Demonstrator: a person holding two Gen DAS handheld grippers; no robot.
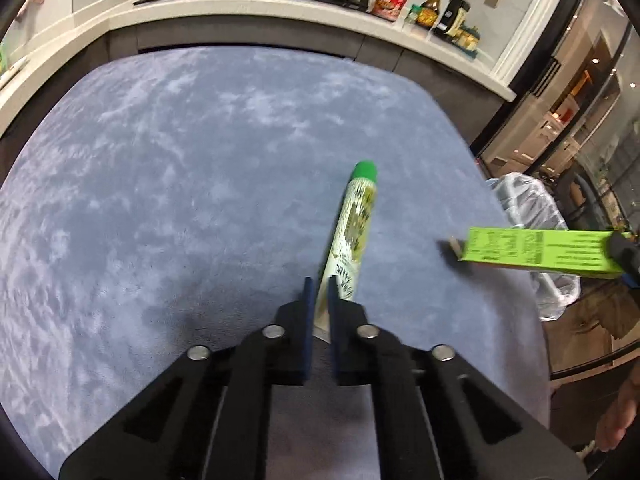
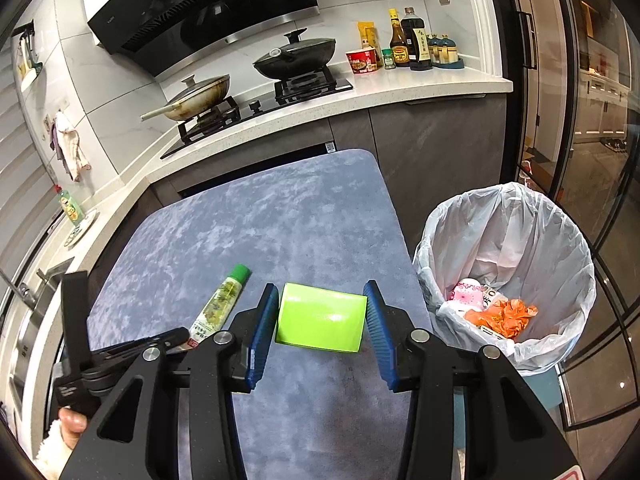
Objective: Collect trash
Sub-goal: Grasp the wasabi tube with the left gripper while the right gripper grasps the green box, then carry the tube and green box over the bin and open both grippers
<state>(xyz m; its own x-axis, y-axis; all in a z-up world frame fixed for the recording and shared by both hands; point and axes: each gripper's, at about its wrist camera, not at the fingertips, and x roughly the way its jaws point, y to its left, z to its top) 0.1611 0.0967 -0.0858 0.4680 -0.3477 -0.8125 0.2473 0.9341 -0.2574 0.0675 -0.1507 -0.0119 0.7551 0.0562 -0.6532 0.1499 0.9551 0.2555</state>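
My left gripper is shut on the flat tail end of a green-capped tube that points away over the blue-grey mat. The tube also shows in the right wrist view, with the left gripper on its near end. My right gripper has its blue pads against both ends of a lime-green box and holds it above the mat. In the left wrist view the box hangs at the right.
A bin with a white liner stands right of the mat, holding orange and pink trash. Behind the mat runs a kitchen counter with stove, pans and bottles.
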